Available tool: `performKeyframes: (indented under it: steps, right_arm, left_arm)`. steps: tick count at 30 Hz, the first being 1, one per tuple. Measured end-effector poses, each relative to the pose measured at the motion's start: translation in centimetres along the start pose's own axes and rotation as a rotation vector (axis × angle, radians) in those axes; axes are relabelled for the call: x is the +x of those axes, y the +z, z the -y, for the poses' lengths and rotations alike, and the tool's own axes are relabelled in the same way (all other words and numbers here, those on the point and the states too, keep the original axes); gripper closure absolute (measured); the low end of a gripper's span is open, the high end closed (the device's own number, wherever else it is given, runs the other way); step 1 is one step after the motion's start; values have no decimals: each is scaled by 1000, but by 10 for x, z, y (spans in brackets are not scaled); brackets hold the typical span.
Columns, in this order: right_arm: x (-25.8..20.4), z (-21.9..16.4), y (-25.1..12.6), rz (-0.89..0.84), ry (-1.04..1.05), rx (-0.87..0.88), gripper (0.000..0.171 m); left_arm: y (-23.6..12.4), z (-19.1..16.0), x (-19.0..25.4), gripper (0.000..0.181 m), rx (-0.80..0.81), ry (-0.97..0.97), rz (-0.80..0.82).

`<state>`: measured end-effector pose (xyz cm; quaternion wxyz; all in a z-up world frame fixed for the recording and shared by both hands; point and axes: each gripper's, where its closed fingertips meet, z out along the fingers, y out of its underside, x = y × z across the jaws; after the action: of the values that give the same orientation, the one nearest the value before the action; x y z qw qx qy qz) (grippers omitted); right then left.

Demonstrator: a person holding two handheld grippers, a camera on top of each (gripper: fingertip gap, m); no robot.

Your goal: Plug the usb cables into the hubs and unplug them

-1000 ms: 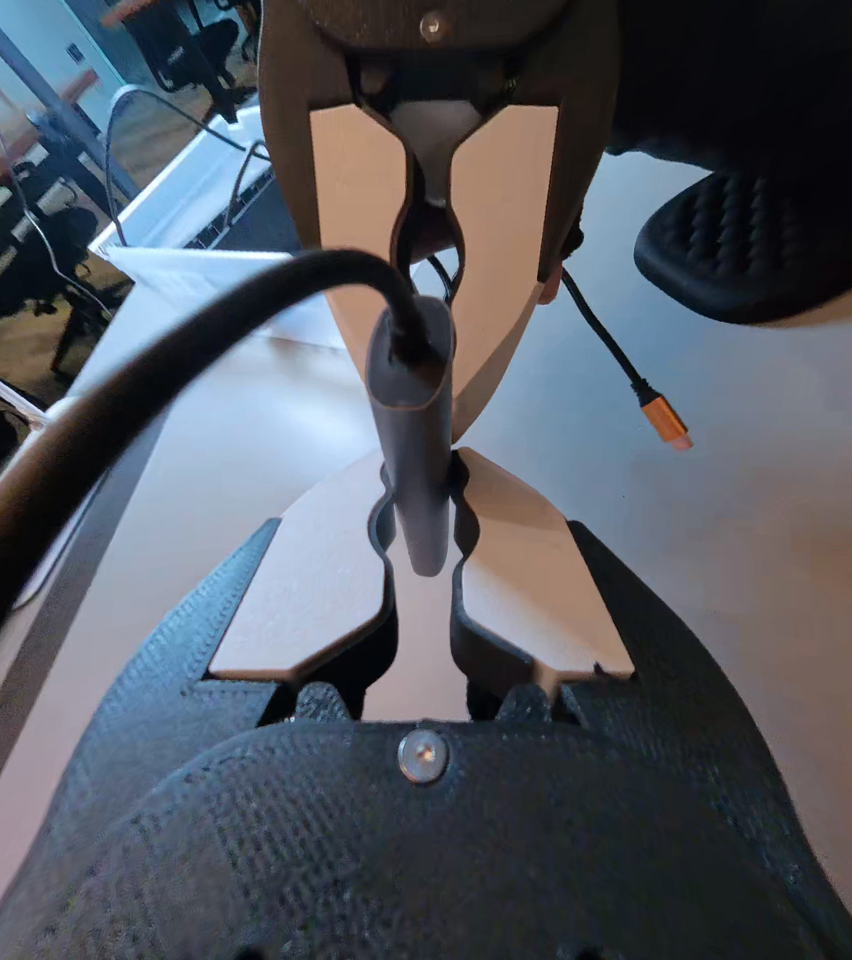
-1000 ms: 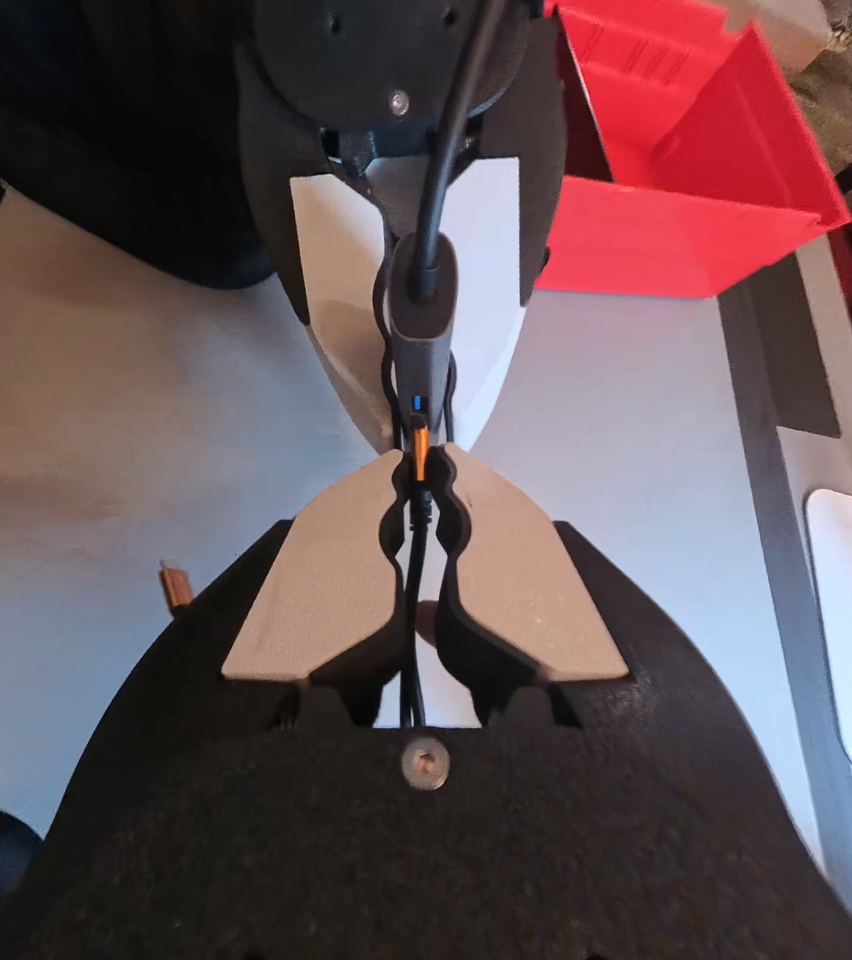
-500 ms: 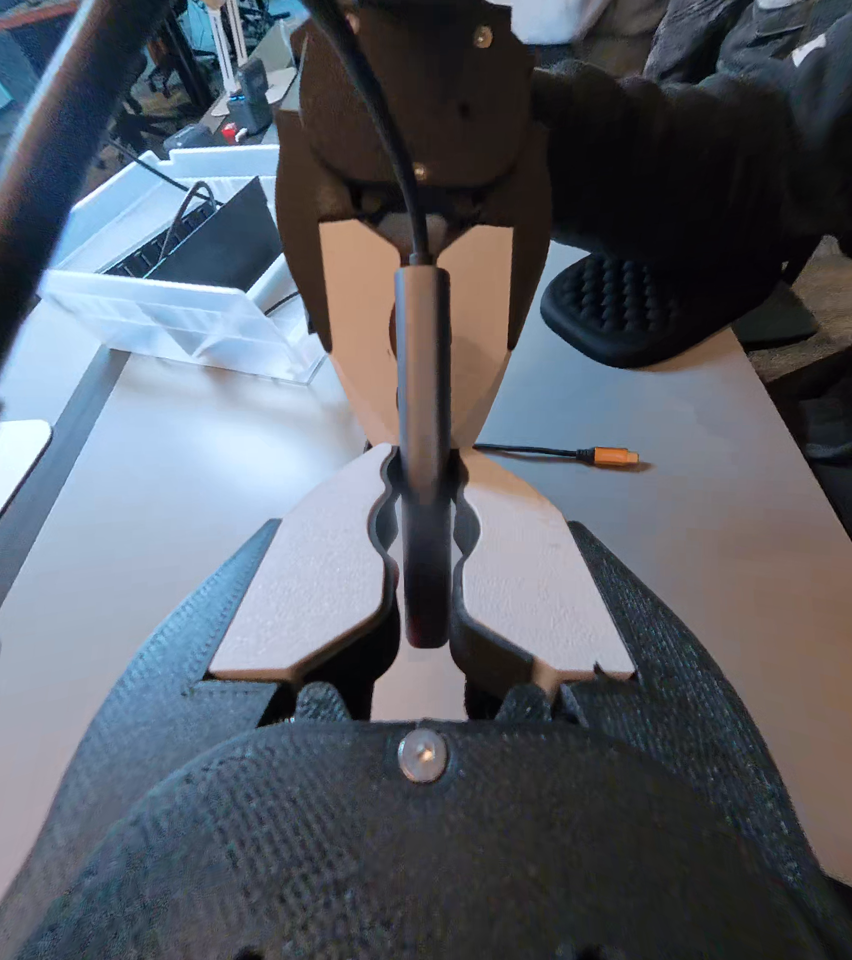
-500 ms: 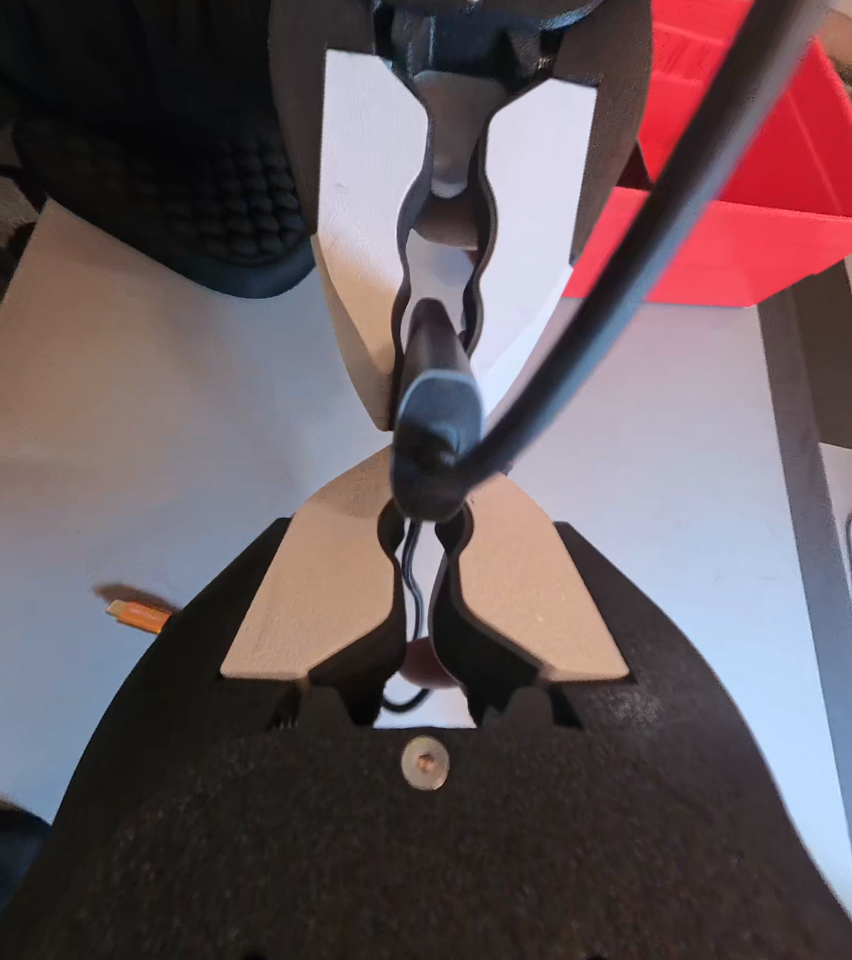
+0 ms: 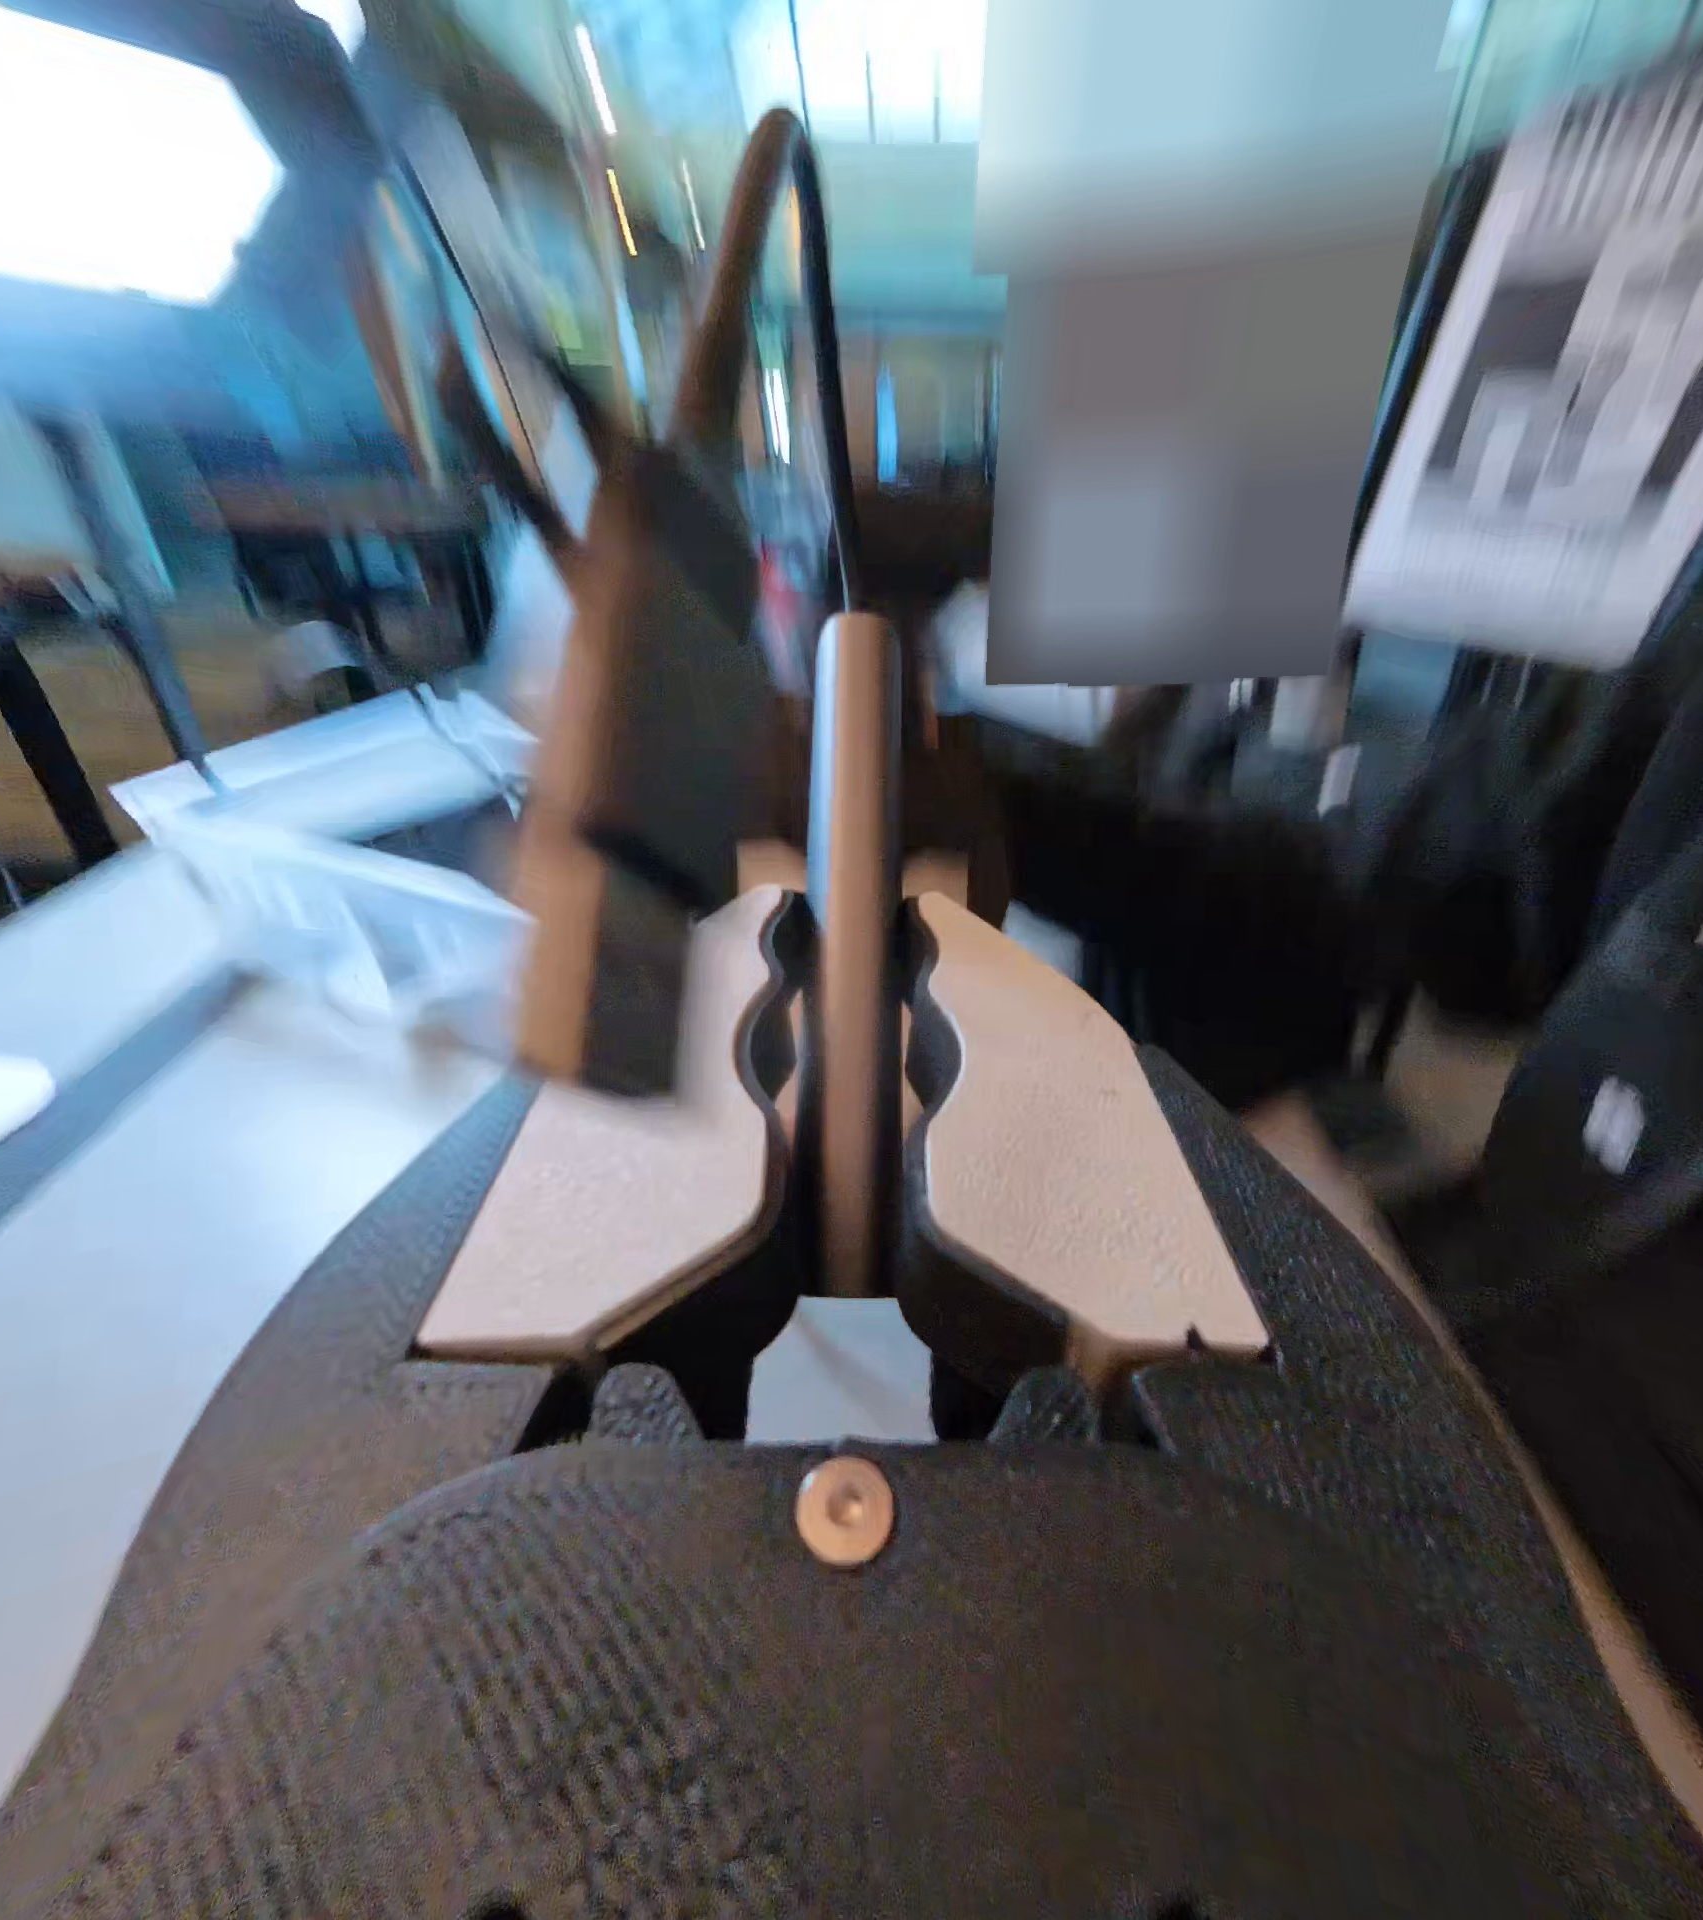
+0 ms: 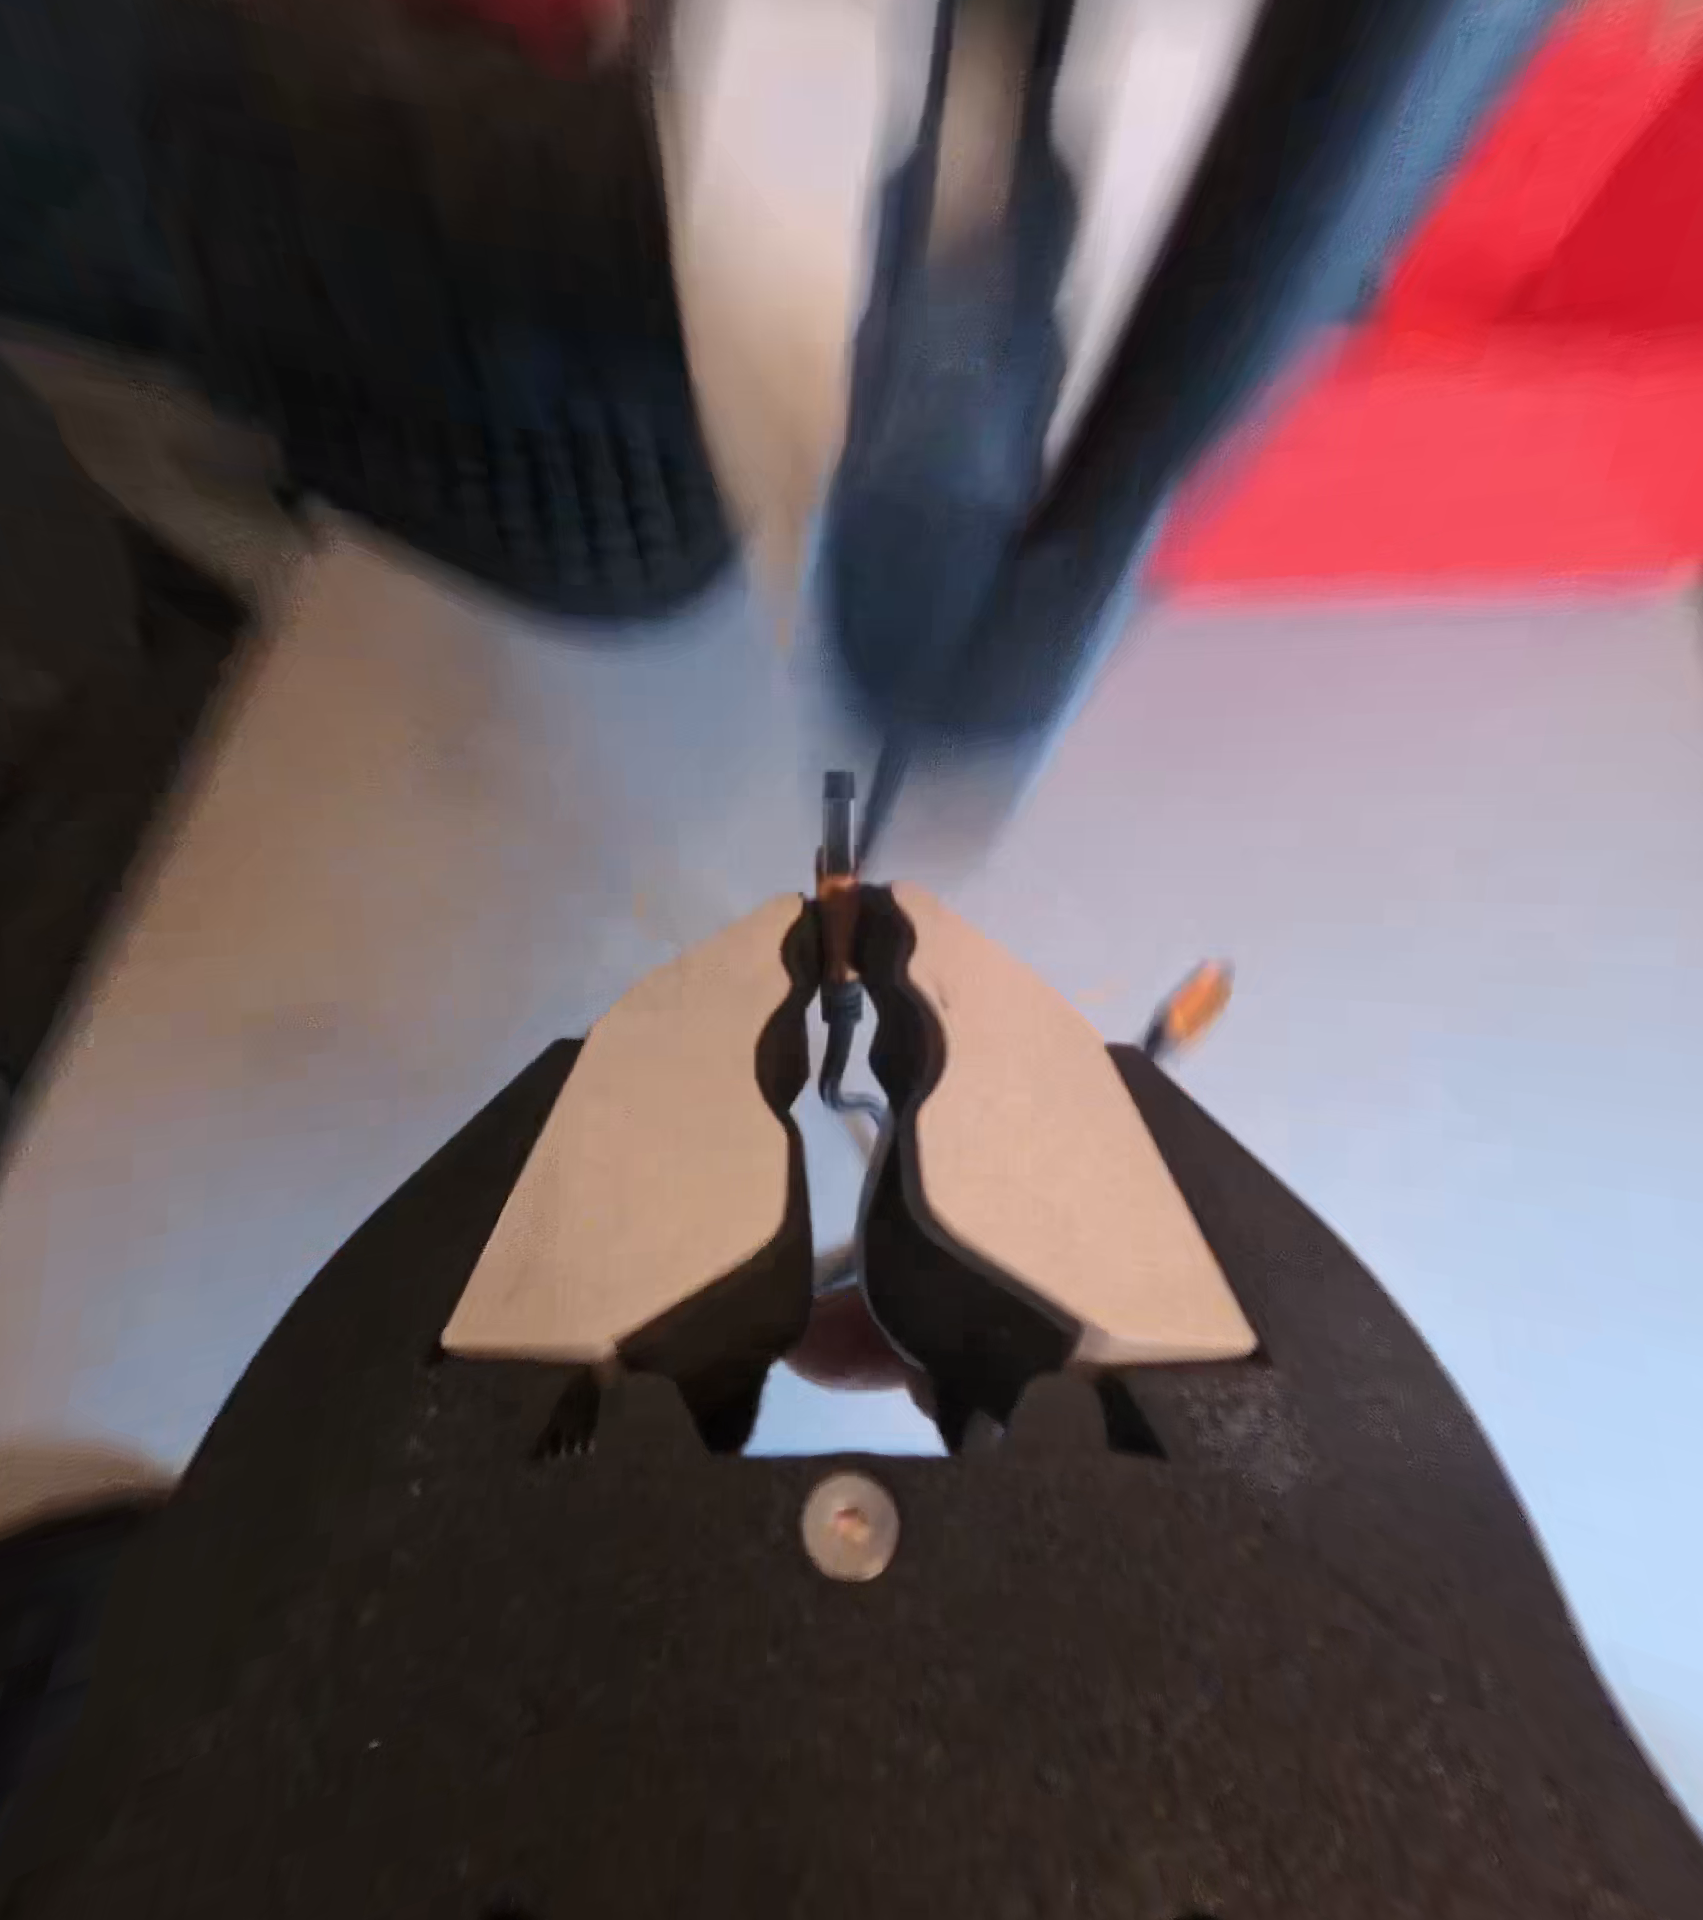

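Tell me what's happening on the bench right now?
A person is working two handheld claws. The left claw is clamped on a grey hub, held edge-on with its cord arching upward. The right claw pinches a cable's orange plug, whose metal tip pokes out free, so plug and hub look apart. Another orange plug lies on the white table. Both views are motion-blurred.

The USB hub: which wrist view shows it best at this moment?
The left wrist view: the grey USB hub stands sharp and edge-on, clamped between the left tongs. The right wrist view shows it only as a dark motion-blurred streak above the orange USB plug pinched in the right tongs.
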<state>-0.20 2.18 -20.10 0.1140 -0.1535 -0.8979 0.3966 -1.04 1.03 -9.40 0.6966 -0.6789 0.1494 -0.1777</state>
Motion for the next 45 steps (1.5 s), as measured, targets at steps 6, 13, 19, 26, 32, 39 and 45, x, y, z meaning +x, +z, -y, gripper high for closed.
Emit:
performKeyframes:
  steps: [6,13,19,26,32,39,45]
  right_arm:
    - [10,42,-35,-46,-7,219,164]
    - [34,79,-143,-394,-72,465,163]
    - [70,57,-263,-833,-4,723,164]
    - [90,9,-335,-1136,93,869,164]
    - [107,-31,-346,-1268,179,761,163]
    - [135,-61,-287,-1116,247,563,163]
    - [141,-140,-212,-882,455,31,156]
  left_arm:
    - [-49,25,-6,164,71,32,82]
    - [-36,-7,-31,163,-11,-55,192]
    - [-18,-40,-39,164,-119,-65,228]
    - [-16,-74,-53,164,-267,-115,301]
    - [-17,-79,-53,166,-275,-138,285]
    - [-14,-77,-47,166,-261,-107,261]
    - [-14,-75,-44,167,-244,-109,242]
